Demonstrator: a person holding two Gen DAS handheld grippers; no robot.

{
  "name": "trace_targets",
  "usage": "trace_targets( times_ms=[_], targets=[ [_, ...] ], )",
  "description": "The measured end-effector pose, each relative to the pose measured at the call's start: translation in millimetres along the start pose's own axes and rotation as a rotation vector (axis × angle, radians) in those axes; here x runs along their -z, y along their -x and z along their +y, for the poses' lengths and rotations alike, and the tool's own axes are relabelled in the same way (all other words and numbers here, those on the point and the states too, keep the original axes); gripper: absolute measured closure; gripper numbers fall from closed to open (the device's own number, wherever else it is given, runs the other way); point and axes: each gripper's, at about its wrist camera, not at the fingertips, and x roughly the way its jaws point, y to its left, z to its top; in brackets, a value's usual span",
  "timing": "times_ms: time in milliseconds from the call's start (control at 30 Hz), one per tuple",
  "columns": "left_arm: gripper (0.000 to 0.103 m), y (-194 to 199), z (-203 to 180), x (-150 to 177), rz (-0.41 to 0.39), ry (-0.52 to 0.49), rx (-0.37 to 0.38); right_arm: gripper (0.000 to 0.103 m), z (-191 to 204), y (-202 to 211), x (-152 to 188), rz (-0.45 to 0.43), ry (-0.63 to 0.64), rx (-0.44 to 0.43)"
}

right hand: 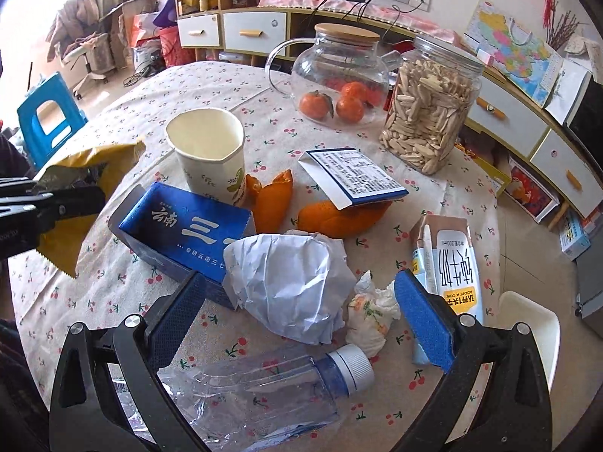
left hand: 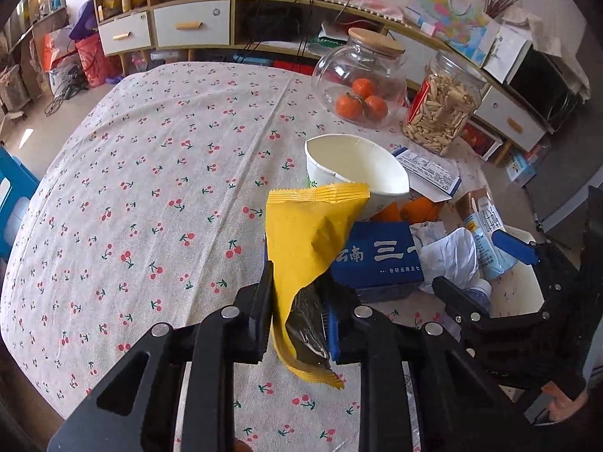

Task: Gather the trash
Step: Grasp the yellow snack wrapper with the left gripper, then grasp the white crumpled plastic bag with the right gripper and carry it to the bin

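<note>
Left tongs (left hand: 301, 312) clenched on a crinkled yellow foil snack wrapper (left hand: 307, 237), held up off the table (left hand: 150, 188) near its left part. Right tongs (right hand: 301, 312) spread wide, gripping nothing, hovering over a crumpled white paper ball (right hand: 286, 286) and a crushed clear plastic bottle with white cap (right hand: 271, 384). Just beside: wadded floral tissue (right hand: 369, 312), blue cardboard box with white lettering (right hand: 181, 226), white-and-brown milk carton (right hand: 452, 260). Farther back: white paper cup (right hand: 211, 158), orange peels (right hand: 271, 196), blue-edged printed leaflet (right hand: 354, 177). Behind: glass teapot holding tangerines (right hand: 339, 83), clear jar of seeds (right hand: 429, 113).
</note>
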Motion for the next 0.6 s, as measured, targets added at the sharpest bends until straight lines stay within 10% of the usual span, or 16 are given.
trace_targets(
  times_ms=[233,367,600],
  targets=[
    [0.08,7.2,0.2,0.3,-0.01,0.006,0.023,0.008,7.9,-12.8,0.5,0.028,0.018,0.005],
    [0.08,4.9,1.6,2.3,0.0,0.015,0.024,0.038,5.9,-14.2,1.2,0.041,0.015,-0.011],
    [0.08,7.6,4.5,1.9,-0.014,0.025,0.03,0.047,-4.6,-3.3,-0.3,-0.002,-0.035,-0.01]
  ],
)
